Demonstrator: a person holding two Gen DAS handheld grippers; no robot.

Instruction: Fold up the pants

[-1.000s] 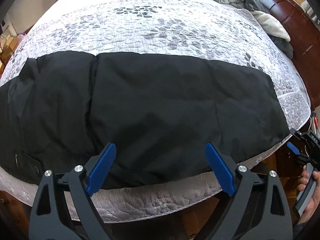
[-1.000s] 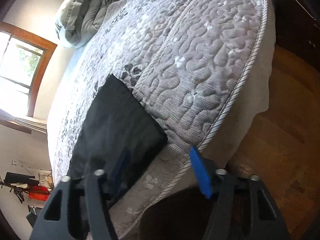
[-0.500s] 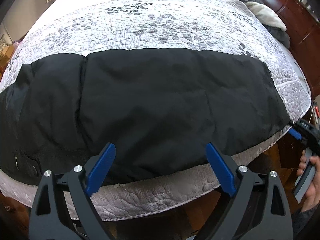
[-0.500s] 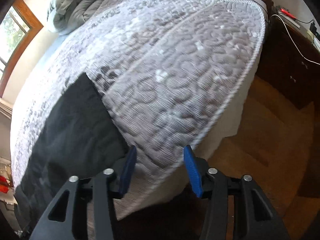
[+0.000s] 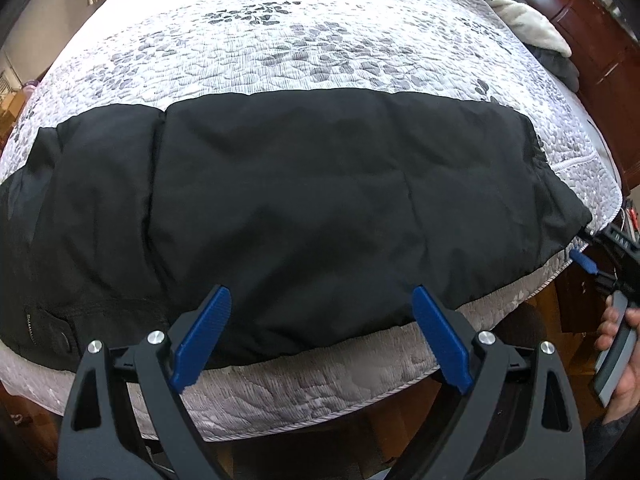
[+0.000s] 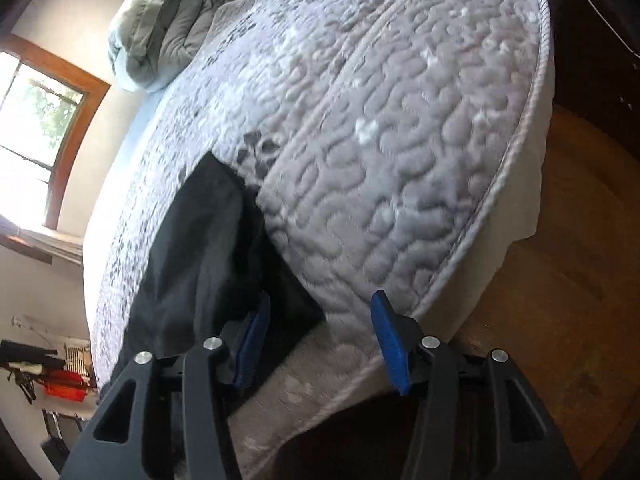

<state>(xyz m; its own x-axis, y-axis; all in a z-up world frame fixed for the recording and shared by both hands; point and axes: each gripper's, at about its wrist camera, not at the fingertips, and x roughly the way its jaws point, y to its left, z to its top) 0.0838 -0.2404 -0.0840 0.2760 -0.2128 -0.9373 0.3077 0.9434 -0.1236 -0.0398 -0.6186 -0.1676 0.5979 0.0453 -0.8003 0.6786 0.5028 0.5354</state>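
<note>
Black pants (image 5: 304, 208) lie flat across the near side of the bed, waist and pocket button at the left, leg hems at the right. My left gripper (image 5: 320, 344) is open and empty, its blue pads over the pants' near edge. My right gripper (image 6: 316, 340) is open at the hem corner of the pants (image 6: 200, 264); its left pad rests against the black cloth, its right pad over the quilt. From the left wrist view the right gripper (image 5: 584, 256) shows at the hem corner on the far right, held by a hand.
The bed has a grey-white quilted cover (image 5: 304, 48) with a piped edge (image 6: 516, 152). A grey comforter (image 6: 168, 28) is bunched at the head. Dark wooden furniture (image 5: 596, 40) stands to the right; wood floor (image 6: 560, 280) lies beside the bed. A window (image 6: 36, 120) is on the far wall.
My right gripper has moved in to the hem corner, tilted, and its jaws have widened again. The left gripper has shifted slightly closer over the pants and stayed open.
</note>
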